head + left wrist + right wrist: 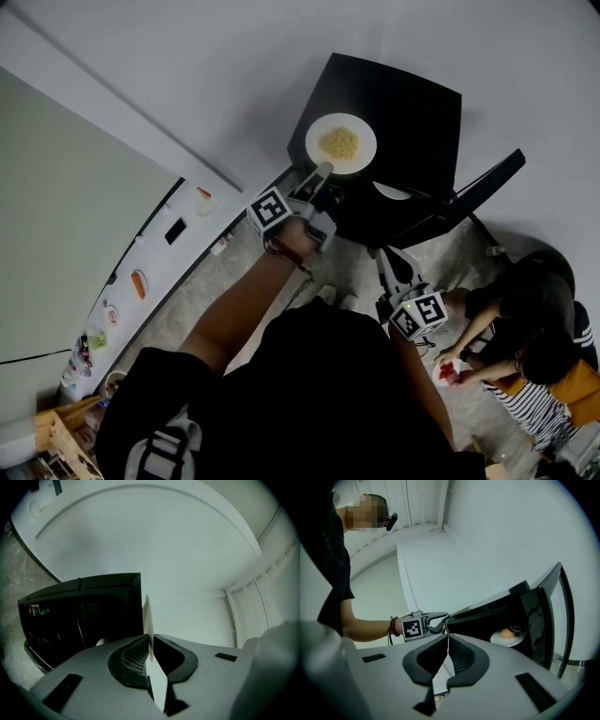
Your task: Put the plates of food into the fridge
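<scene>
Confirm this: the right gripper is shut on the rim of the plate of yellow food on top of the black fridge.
Wrong gripper: the head view shows the left gripper shut on the rim of the plate of yellow food on top of the black fridge. The right gripper is shut and empty.

Your white plate of yellow food lies level over the black mini fridge, its rim pinched in your left claw. A second plate, carrying something round and tan, sits inside, and the door is open.
</scene>
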